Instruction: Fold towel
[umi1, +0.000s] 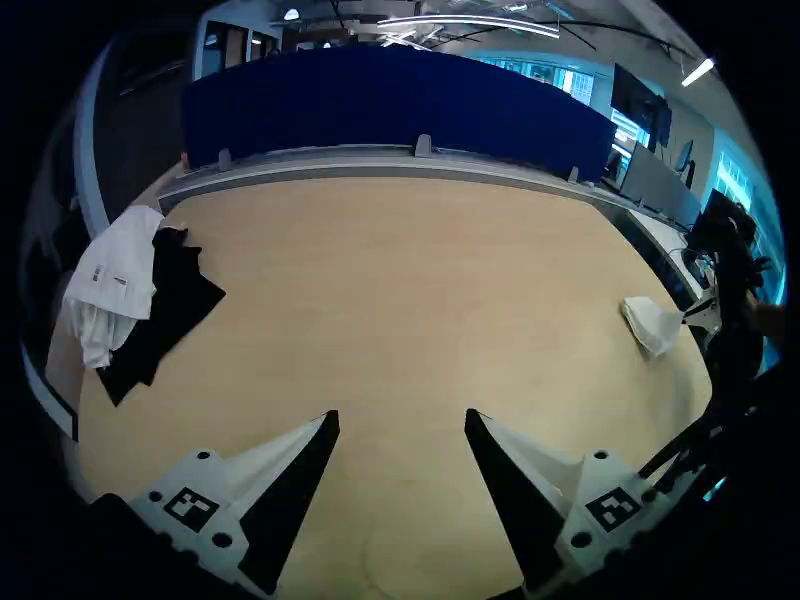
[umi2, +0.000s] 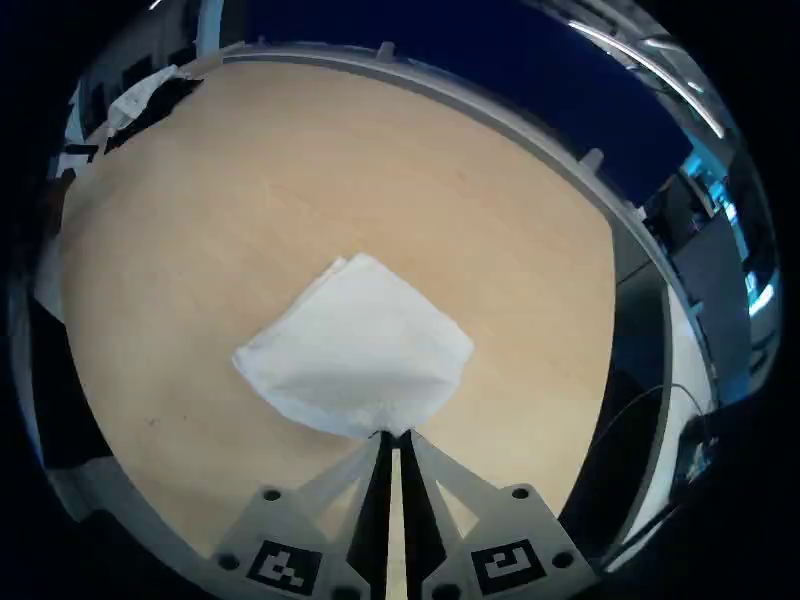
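A small white folded towel (umi2: 355, 350) lies on the wooden table (umi2: 300, 170); its near corner is pinched between the fingers of my right gripper (umi2: 395, 435), which is shut on it. In the left gripper view the same towel (umi1: 652, 323) lies at the table's far right edge, with the right gripper (umi1: 700, 315) at its corner. My left gripper (umi1: 400, 420) hovers open over bare table (umi1: 400, 280), nothing between its fingers.
A white cloth (umi1: 112, 280) and a black cloth (umi1: 165, 310) lie heaped at the left side of the table. A blue partition (umi1: 400, 105) runs along the far edge. Desks and chairs (umi1: 725, 240) stand to the right.
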